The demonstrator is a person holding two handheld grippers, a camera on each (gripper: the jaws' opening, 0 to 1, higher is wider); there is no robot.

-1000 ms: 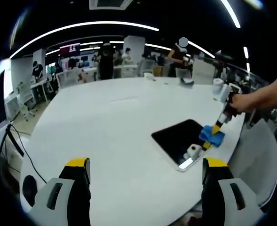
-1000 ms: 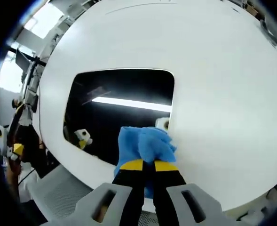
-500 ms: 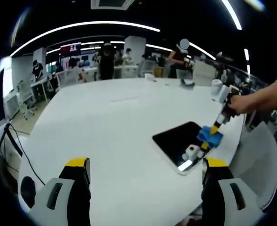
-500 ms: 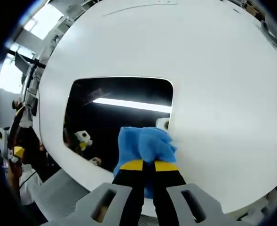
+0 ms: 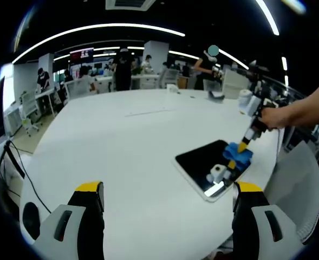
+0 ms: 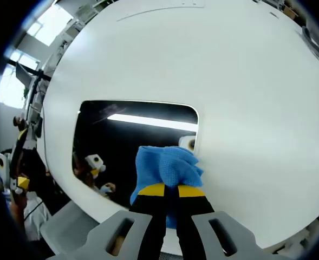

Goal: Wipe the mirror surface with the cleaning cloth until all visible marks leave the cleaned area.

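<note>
Right gripper view: our right gripper, jaws clamped on the crumpled blue cleaning cloth, sits at the dark rectangular mirror's near corner; unwiped glass stretches ahead-left. Left gripper jaws gape empty.

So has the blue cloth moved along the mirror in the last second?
Yes. In the left gripper view the blue cloth has slid along the mirror, toward its far edge.
</note>
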